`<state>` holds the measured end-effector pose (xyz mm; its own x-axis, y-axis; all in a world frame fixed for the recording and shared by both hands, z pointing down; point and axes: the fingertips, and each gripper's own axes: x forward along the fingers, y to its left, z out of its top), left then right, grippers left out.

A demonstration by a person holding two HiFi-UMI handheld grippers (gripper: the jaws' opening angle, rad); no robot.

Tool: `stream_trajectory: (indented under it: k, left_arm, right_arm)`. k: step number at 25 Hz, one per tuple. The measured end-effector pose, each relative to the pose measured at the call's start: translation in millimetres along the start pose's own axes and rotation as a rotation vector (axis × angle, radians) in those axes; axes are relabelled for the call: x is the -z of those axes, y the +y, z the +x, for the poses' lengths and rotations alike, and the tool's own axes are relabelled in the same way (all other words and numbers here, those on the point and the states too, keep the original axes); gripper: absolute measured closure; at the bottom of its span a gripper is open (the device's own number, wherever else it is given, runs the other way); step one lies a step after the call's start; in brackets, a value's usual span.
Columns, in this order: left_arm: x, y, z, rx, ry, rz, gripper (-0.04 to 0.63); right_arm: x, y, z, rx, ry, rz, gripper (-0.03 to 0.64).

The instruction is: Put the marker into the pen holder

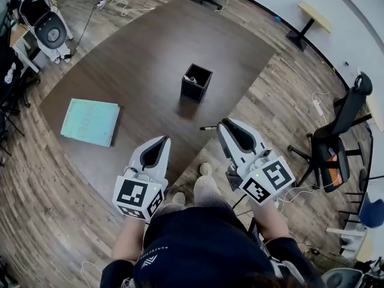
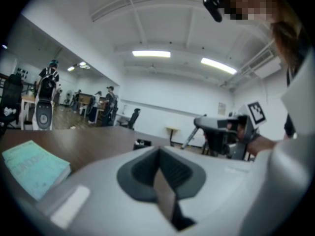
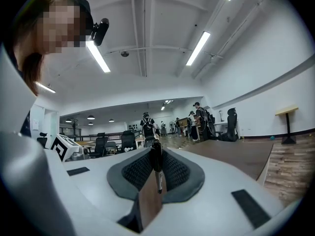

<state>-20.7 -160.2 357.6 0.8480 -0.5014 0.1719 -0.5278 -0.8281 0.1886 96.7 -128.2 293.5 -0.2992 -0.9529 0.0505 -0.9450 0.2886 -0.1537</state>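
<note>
A black marker [image 1: 209, 127] sticks out sideways to the left from the tip of my right gripper [image 1: 224, 125], which is shut on it. In the right gripper view the marker [image 3: 156, 165] stands upright between the closed jaws of the right gripper [image 3: 156, 157]. The black square pen holder [image 1: 196, 83] stands on the dark table [image 1: 138, 59], farther out than both grippers, with something white inside. My left gripper [image 1: 161, 140] hovers over the table's near edge, shut and empty. The left gripper view shows the left gripper [image 2: 158, 167] with its jaws pressed together and the pen holder [image 2: 142, 143] far ahead.
A teal book [image 1: 90, 122] lies on the table's left part and shows as a teal book [image 2: 32, 166] in the left gripper view. Black office chairs [image 1: 336, 137] stand on the wood floor to the right. People stand far off in the room.
</note>
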Motion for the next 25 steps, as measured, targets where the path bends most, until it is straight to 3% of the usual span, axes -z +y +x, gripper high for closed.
stream_trajectory:
  k: [9, 25]
  left_arm:
    - [-9, 22, 54, -0.124, -0.008, -0.023, 0.589]
    - [-10, 45, 115, -0.320, -0.003, -0.075, 0.589]
  right_arm:
    - [-11, -49, 53, -0.142, 0.017, -0.007, 0.572]
    - [-10, -123, 111, -0.295, 0.059, 0.011, 0.572]
